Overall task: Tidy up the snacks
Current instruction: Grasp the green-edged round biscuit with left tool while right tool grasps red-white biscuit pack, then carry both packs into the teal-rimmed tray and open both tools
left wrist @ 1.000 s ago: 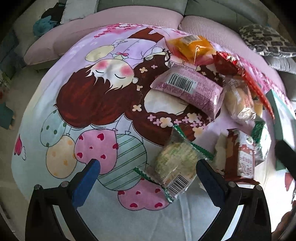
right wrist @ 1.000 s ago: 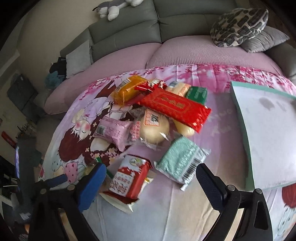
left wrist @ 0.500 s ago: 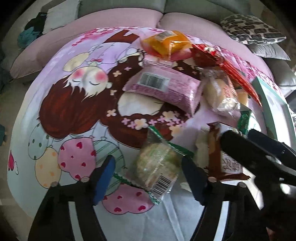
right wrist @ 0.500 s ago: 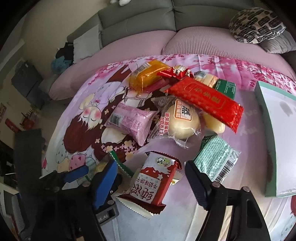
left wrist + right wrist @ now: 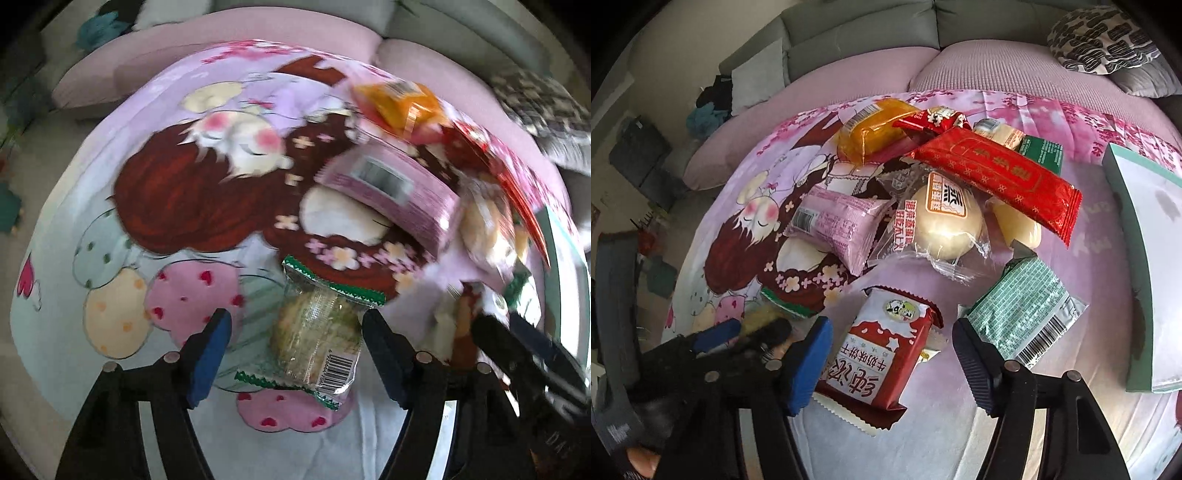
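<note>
Snacks, a clear green-edged cracker pack (image 5: 317,332) and a red-white biscuit pack (image 5: 882,354), lie between parted, just-narrowed tools.

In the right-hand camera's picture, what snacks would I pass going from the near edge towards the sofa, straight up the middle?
Red-and-white biscuit packet → clear-wrapped pale round bun → long red foil packet with gold lettering → small red-and-white wrapped sweet.
</note>
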{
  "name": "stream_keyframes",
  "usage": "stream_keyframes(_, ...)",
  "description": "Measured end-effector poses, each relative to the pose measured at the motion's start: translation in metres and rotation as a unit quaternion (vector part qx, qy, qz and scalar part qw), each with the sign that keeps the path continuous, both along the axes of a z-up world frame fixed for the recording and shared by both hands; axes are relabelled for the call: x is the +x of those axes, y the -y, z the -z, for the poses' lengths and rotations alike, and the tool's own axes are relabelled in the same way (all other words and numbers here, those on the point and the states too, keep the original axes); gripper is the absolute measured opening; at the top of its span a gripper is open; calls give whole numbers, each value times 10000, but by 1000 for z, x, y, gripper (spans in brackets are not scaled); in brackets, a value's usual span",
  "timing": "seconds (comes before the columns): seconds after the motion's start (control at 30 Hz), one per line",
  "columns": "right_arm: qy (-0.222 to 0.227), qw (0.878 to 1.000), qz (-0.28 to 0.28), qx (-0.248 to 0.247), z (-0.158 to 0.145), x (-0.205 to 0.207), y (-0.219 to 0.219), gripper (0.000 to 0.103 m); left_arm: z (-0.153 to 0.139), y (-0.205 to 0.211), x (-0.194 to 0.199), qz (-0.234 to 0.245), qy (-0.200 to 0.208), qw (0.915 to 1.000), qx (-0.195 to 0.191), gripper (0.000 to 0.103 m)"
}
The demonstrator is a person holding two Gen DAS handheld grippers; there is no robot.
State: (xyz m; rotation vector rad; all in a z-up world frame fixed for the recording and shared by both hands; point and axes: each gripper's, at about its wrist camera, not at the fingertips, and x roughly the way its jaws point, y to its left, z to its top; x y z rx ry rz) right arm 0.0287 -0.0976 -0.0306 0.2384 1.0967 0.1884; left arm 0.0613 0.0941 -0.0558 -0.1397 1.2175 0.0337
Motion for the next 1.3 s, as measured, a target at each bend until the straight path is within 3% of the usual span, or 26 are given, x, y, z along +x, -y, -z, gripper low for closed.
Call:
stream_keyframes(0.17,-57,9998,-114,-168,5,1,-7,70,4,-9,2,-231,-60,9996,-161,75)
stream_keyframes(0.23,-78,9992,-190,-331,7,2,-12,65,5,-6,0,-111,-87,9998,-104,75)
stream_keyframes(0.3,-92,9987,-210,-460,9,2,-15,51,8,-1,-2,29,-164,9998,-49,75)
stream_keyframes(0.37,-81,9983,-186,-555,10,2,-15,46,12,5,-3,114,-239,9996,17,75)
stream_keyframes(0.5,-56,9982,-176,-579,10,1,-14,44,12,11,-2,89,-170,9998,29,73)
stream_keyframes(0.6,-31,9983,-190,-550,8,0,-14,44,10,12,-1,102,-86,9999,15,54)
stream_keyframes(0.67,-8,9986,-196,-501,6,-2,-13,44,9,14,-1,97,-31,9999,-32,51)
stream_keyframes(1.07,491,9986,-214,-5,-29,-16,-6,43,-29,6,-11,-37,592,9974,-403,51)
stream_keyframes(1.3,761,9965,329,-117,-46,-13,31,43,-49,14,-19,125,861,9948,-533,51)
